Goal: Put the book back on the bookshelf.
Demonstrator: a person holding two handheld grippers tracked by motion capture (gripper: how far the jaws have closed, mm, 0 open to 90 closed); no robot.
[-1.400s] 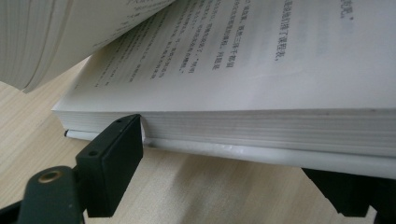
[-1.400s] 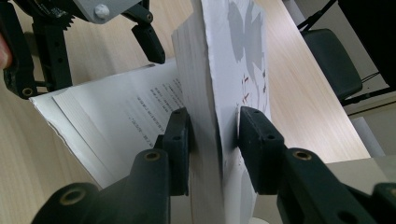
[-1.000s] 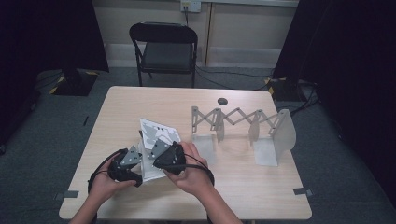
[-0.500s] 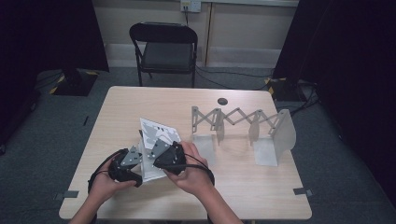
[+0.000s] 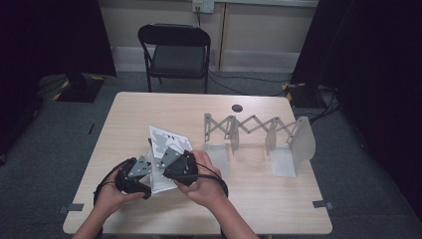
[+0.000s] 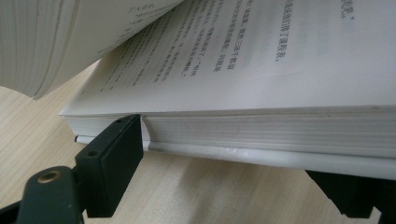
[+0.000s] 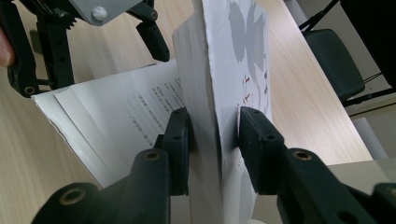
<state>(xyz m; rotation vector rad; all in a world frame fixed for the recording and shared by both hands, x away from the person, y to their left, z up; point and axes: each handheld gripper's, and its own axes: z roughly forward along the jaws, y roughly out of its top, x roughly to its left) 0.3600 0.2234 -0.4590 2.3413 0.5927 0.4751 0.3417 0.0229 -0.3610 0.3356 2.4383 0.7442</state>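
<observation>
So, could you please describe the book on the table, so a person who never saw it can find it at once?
On the light wooden table, look at the near left part, in front of the person's hands. The book lies open there, white, its patterned cover side lifted by the right gripper. Unlike the grey folding rack beside it, it has printed pages.

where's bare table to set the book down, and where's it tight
Bare wood on the light wooden table: the far strip between the white paperback book and the small black disc, and the near right corner before the grey expanding file rack. It is crowded at the near left, around the book.
</observation>
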